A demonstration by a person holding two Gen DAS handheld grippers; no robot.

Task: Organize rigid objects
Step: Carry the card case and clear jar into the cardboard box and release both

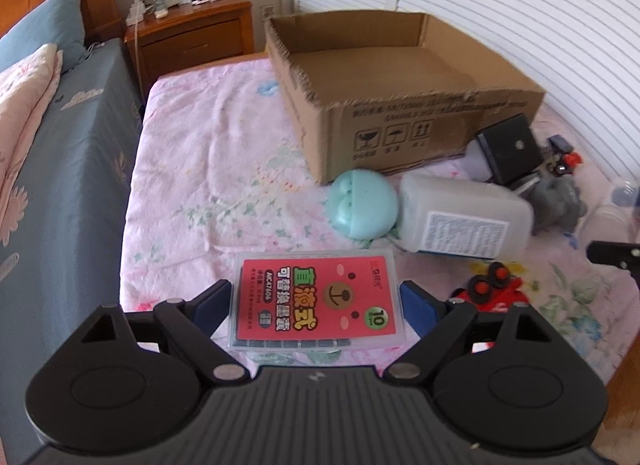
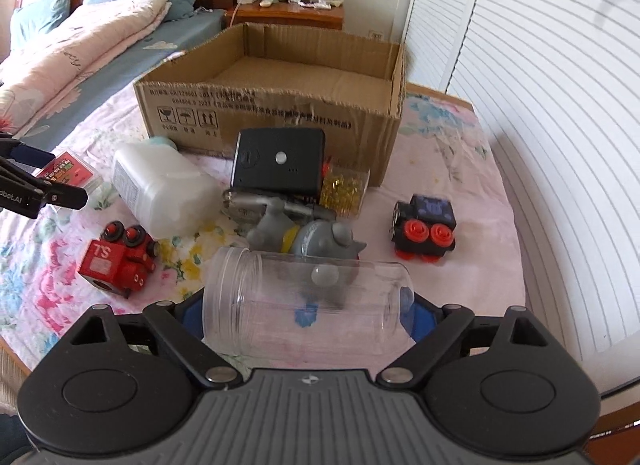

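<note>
My left gripper (image 1: 315, 305) is shut on a clear flat case with a red label (image 1: 320, 281), its blue pads pressing on the two long sides. The case hangs just above the pink floral bedspread (image 1: 208, 185). From the right wrist view the same case (image 2: 68, 171) shows at the far left edge. My right gripper (image 2: 306, 313) is shut on a clear, lidless plastic jar (image 2: 280, 285) that lies sideways, one pad on each end. An open cardboard box (image 1: 400, 121) (image 2: 280, 113) stands beyond both, with nothing inside that I can see.
Before the box lie a teal round case (image 1: 362, 205), a white bottle (image 2: 160, 189), a black device (image 2: 280, 161), a tub of yellow beads (image 2: 346, 189), a grey toy (image 2: 308, 237), a red toy block (image 2: 116, 261) and a black toy car (image 2: 424, 229). White louvred doors (image 2: 540, 105) stand at the right.
</note>
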